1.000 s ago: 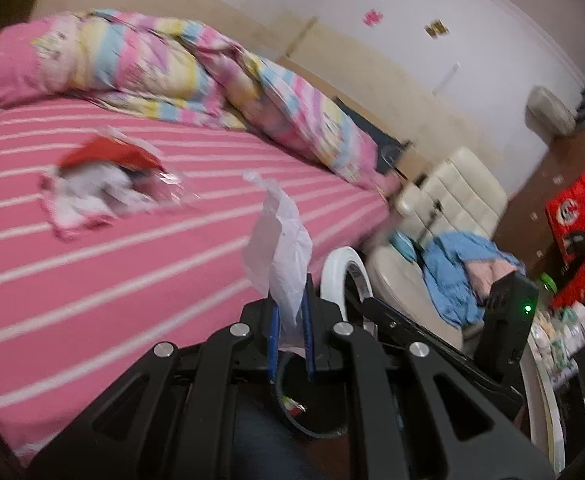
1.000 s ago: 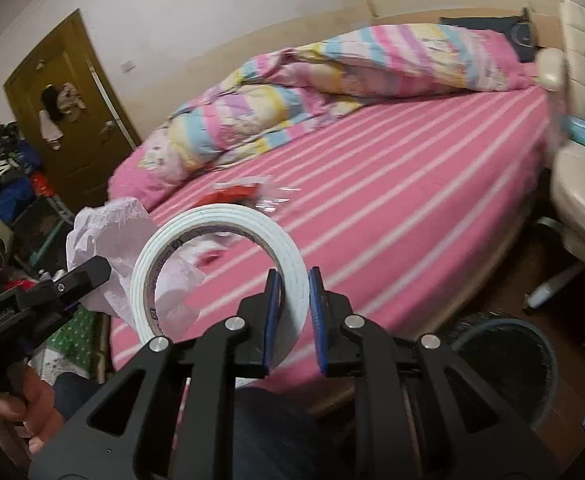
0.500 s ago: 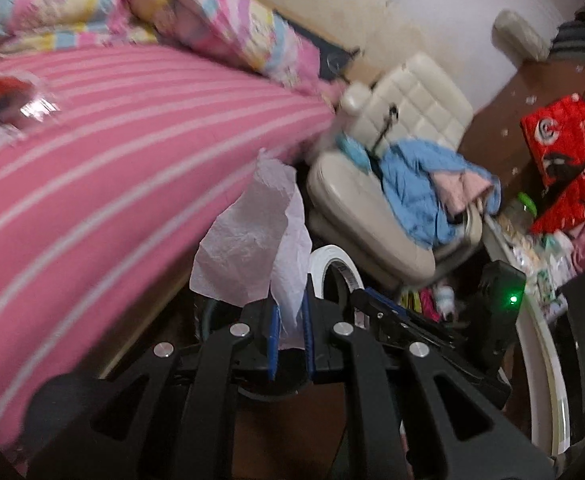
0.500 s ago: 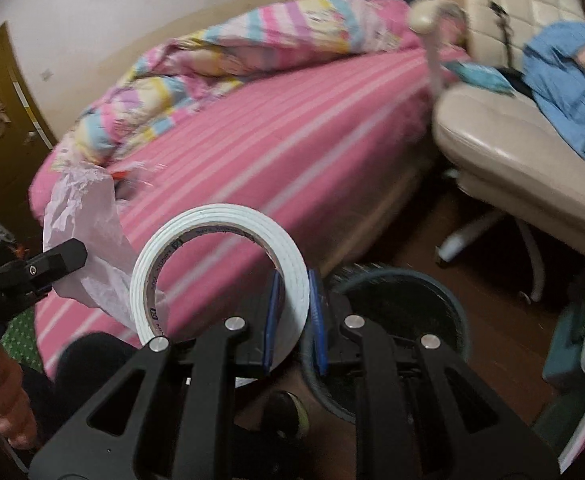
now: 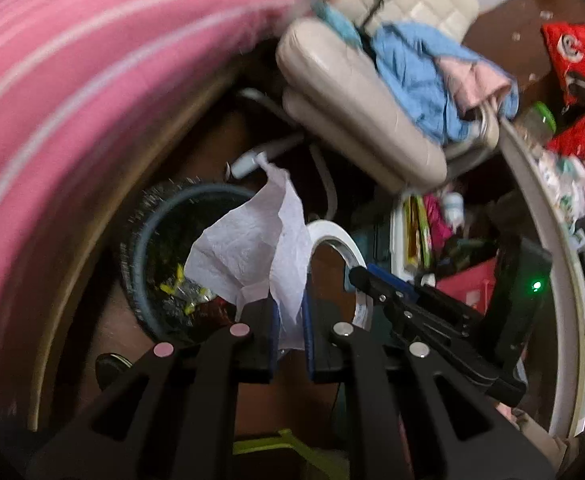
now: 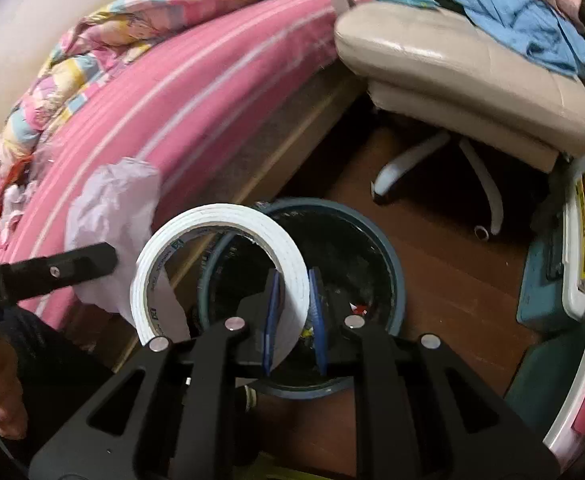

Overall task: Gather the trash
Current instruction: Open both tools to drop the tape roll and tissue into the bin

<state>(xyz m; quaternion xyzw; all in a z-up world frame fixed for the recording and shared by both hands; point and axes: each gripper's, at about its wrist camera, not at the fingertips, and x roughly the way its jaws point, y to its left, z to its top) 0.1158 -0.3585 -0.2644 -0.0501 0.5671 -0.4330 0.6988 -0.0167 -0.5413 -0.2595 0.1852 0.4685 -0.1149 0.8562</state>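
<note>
The pink bed with pale stripes (image 6: 196, 92) and the cream padded office chair (image 6: 464, 68) hem in a narrow strip of dark wood floor (image 6: 444, 248) where the round blue-rimmed waste bin (image 6: 396, 276) stands, already holding scraps. The right gripper (image 6: 291, 312), clamped on the wall of a white ring of adhesive tape (image 6: 220, 220) standing on edge, hangs directly above the bin's mouth, so it is the nearer one. The left gripper (image 5: 290, 320), pinching a crumpled white tissue (image 5: 252, 248) that stands up from its jaws, sits nearer the bed, the bin ahead and to its left. Judging by this, both pieces can simply drop, with the bed frame the only close edge.
</note>
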